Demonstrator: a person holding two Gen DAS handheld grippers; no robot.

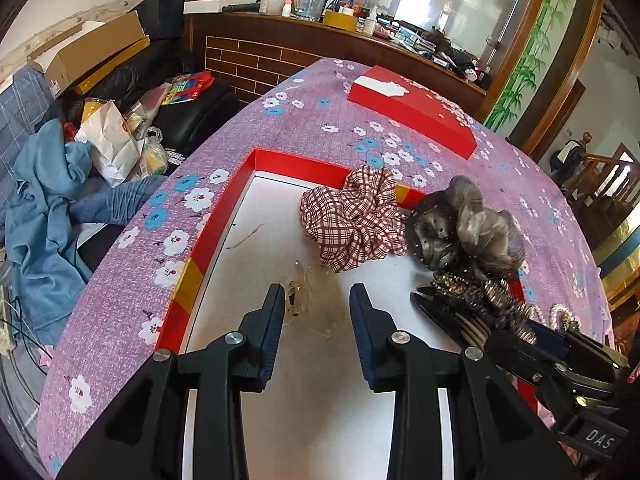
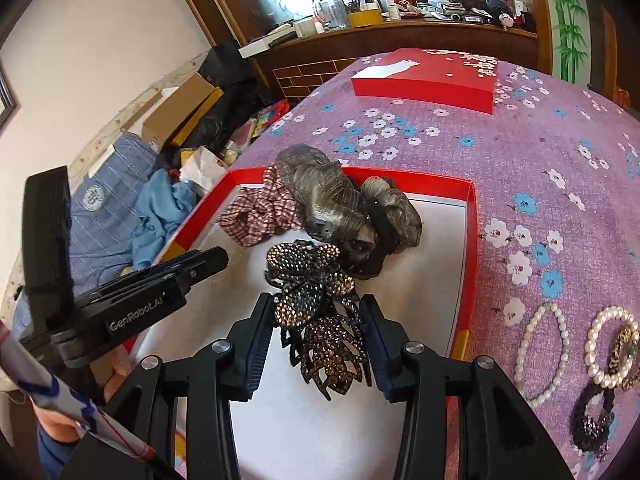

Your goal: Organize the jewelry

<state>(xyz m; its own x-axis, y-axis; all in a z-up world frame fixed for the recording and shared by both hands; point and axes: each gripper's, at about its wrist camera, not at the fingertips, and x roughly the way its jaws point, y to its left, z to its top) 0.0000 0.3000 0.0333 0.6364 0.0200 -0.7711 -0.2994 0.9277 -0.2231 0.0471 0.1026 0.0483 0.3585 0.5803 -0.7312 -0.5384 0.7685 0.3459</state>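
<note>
Sorting looked under way: hair pieces sat gathered inside the red box base (image 2: 472, 216) on its white floor, while pearl bracelets (image 2: 540, 352) lay outside on the flowered cloth (image 2: 540, 152), off to the right of the right gripper (image 2: 316, 336). My guess was that the box served as the collecting tray and the bracelets awaited their turn.

Right gripper: jaws spread, straddling the rhinestone claw clips (image 2: 316, 320). The pads stood just beside the clips on either side and did not appear to press them, so I judged nothing was gripped. Ahead of its fingertips lay the grey fabric hair piece (image 2: 344, 204), and beyond-left of that the checked scrunchie (image 2: 260, 212), the two touching.

Left gripper (image 1: 318, 300): jaws parted, with a clear, amber-tinted clip (image 1: 304, 300) on the box floor between the tips; the left pad sat right against it, though I could not tell if it touched. No pinch showed.

Both grippers pointed steeply down into the box, side by side, the left one's body visible low-left in the right wrist view with a hand beneath it. The red lid (image 2: 424, 80) rested well ahead on the cloth, apart from the base.
</note>
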